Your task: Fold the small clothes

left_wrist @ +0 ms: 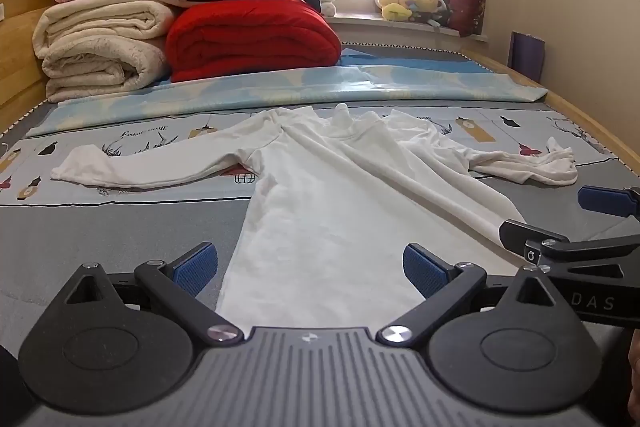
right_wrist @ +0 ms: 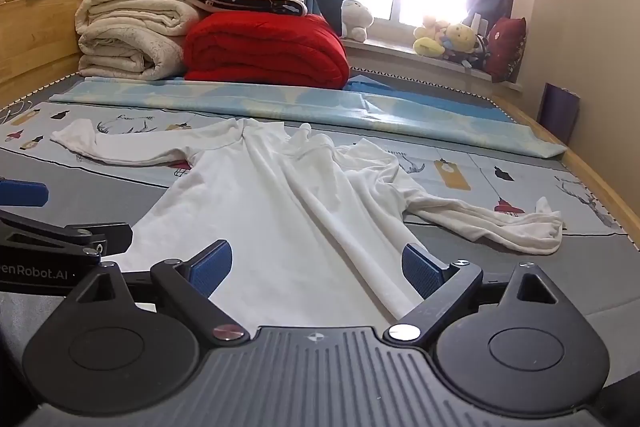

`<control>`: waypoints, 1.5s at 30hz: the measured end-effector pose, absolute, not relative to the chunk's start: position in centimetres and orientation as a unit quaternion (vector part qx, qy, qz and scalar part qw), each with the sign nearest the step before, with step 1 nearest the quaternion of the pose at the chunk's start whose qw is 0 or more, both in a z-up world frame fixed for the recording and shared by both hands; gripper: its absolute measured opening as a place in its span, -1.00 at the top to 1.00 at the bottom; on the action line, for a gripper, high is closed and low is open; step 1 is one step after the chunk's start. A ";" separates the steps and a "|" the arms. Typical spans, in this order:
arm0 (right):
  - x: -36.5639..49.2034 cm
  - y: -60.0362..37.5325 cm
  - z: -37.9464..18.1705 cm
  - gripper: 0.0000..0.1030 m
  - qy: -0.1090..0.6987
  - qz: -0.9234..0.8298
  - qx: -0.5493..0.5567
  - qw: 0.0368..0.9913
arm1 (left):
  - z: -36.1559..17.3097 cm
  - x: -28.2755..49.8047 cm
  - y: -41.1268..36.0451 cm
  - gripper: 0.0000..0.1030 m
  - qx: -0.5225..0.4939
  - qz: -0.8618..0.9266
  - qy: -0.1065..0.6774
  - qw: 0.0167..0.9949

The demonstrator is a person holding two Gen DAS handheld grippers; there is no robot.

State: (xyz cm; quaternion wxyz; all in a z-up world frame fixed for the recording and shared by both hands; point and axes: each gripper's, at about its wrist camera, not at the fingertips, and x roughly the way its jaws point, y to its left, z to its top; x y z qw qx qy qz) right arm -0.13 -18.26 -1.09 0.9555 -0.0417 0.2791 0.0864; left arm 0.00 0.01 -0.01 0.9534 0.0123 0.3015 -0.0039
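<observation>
Left wrist view: one white long-sleeved top [left_wrist: 320,195] spread mid-bed, hem toward the near edge, two sleeves out sideways. Looks thin, soft, floppy, light, so probably best pinched at the hem corners or cuffs. Left gripper [left_wrist: 310,269] and right gripper [right_wrist: 316,267] both wide open, nothing held. One red quilt [left_wrist: 256,35] at the far edge.

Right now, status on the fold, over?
Both hand-held grippers open, left, right, empty. White shirt spread on bed, sleeves out, unfolded. Nothing in the way.
</observation>
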 end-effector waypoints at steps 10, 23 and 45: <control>-0.1 -18.4 -1.1 -0.77 0.278 0.087 -0.041 0.956 | -0.1 -0.1 0.1 -0.95 0.010 -0.004 0.301 0.953; 0.0 -18.3 -1.1 -0.74 0.268 0.080 -0.034 0.959 | -0.2 0.1 -0.2 -0.95 0.019 -0.011 0.299 0.954; 0.1 -18.3 -1.2 -0.74 0.266 0.078 -0.031 0.960 | -0.4 0.1 -0.5 -0.95 0.048 -0.005 0.283 0.958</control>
